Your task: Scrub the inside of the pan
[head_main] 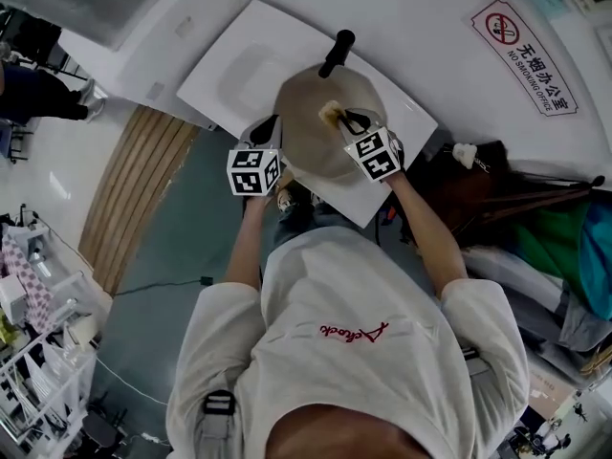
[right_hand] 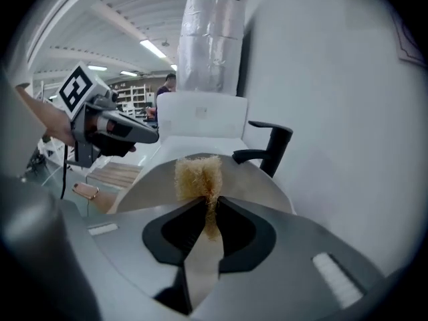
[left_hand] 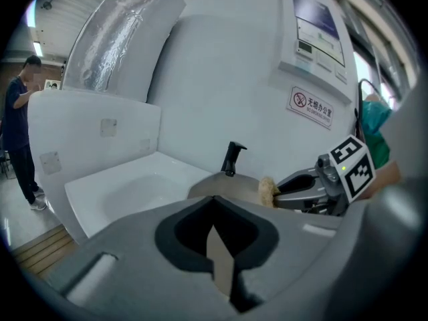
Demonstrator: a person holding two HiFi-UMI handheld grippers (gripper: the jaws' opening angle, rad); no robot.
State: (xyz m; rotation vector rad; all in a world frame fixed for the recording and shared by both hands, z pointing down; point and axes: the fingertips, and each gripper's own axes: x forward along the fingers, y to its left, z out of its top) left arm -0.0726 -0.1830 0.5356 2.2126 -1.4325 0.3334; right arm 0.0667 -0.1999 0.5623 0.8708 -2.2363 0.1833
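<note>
Pan [head_main: 320,127] rim in left gripper [left_hand: 214,209] shows only in its view.

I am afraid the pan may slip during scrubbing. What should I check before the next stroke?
1. Scrubber held in the right gripper: ok, jaws closed on it.
2. Scrubber over the inside of the pan: ok.
3. Left gripper steadying the pan's rim: ok, jaws closed on it.
4. Handle pointing away from both grippers: ok.
5. Scrubber pressing on the pan's surface: cannot tell.
6. Pan sitting flat on the counter: cannot tell.
</note>
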